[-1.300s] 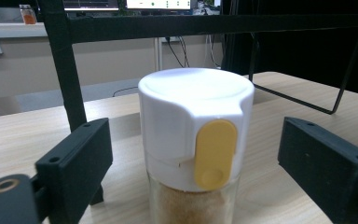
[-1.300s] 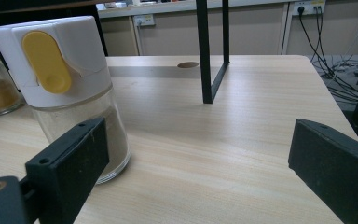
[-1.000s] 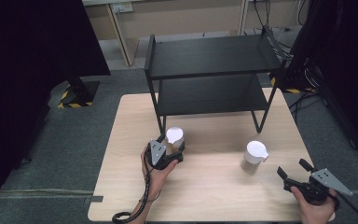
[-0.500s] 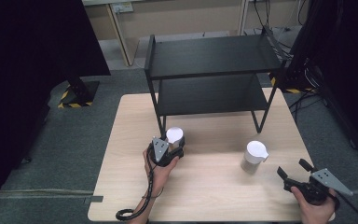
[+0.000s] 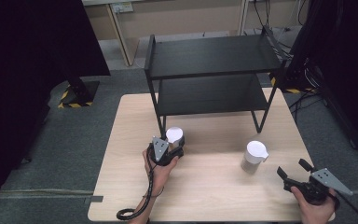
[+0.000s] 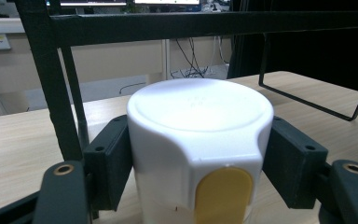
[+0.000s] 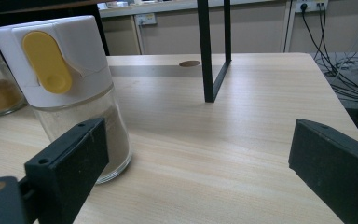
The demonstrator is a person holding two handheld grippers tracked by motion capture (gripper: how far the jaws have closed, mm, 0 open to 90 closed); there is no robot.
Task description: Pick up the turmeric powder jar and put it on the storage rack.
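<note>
On the wooden table [image 5: 205, 186], the left gripper [image 5: 171, 150] has just closed its jaws on the white-capped jar [image 6: 198, 140] in front of the black shelf [image 5: 212, 70], while at four o'clock the right gripper [image 5: 294, 171] stands with jaws apart near the second jar [image 5: 254, 157].

Black left gripper [image 5: 173, 150] with grey three-cornered plate, trailing black cable, blocky screwed fingers [image 6: 111, 164]

Upright white-capped jar [image 6: 199, 144], table-borne

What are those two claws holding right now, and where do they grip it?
The left claw grips a white-capped jar by the sides of its cap. The right claw is open, holding nothing.
</note>
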